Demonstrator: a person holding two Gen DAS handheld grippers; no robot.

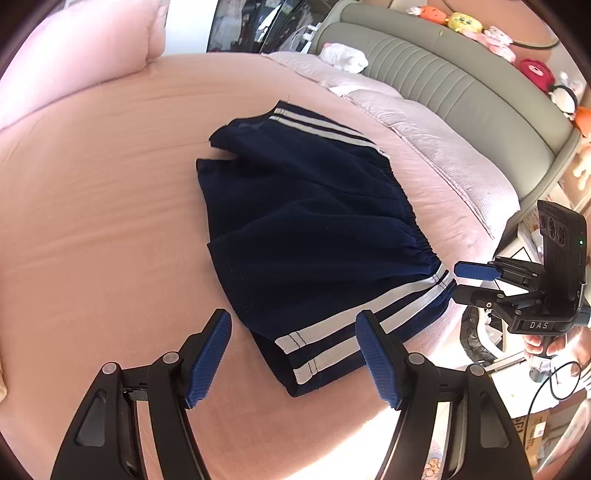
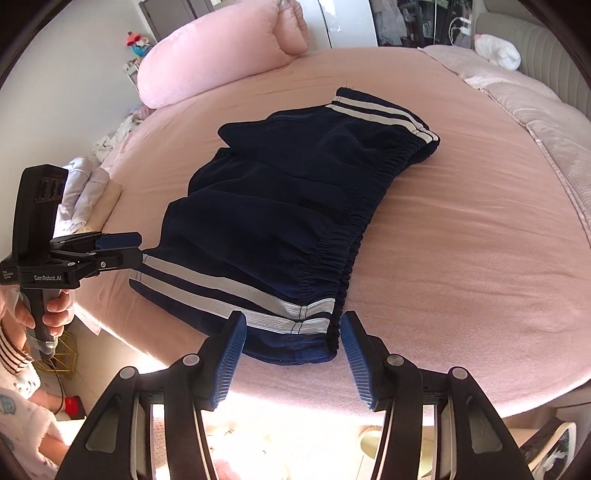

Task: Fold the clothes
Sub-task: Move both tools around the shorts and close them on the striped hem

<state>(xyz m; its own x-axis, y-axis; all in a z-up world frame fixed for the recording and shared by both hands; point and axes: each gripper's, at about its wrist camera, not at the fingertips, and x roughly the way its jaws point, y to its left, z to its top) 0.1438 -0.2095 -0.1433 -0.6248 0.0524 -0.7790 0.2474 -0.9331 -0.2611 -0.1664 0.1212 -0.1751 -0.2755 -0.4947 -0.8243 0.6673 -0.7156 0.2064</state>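
Where the pink bed fills most of both views, one item of clothing lies on it: navy shorts, flat, near the bed's front edge.

Shorts: dark navy, elastic waistband gathered along one side, twin white stripes down each outer seam. One leg is folded partly over the other, leaving a notch at the hem end. Nearest striped seam lies closest to both grippers.

Left gripper: black frame, blue ribbed pads, fingers apart at a moderate width, nothing between them. It hangs above the hem corner of the near stripe without touching the cloth.

Right gripper: same make, fingers apart, a little narrower. It hangs above the waistband end of the near stripe; the cloth shows in the gap below, but the pads press on nothing.

Hand: grips the left gripper's handle at the bed's edge; striped sleeve beside it.

Surroundings: pink pillow at the far end, pale quilt along the headboard side, grey padded headboard, row of plush toys on top, white plush on the quilt.
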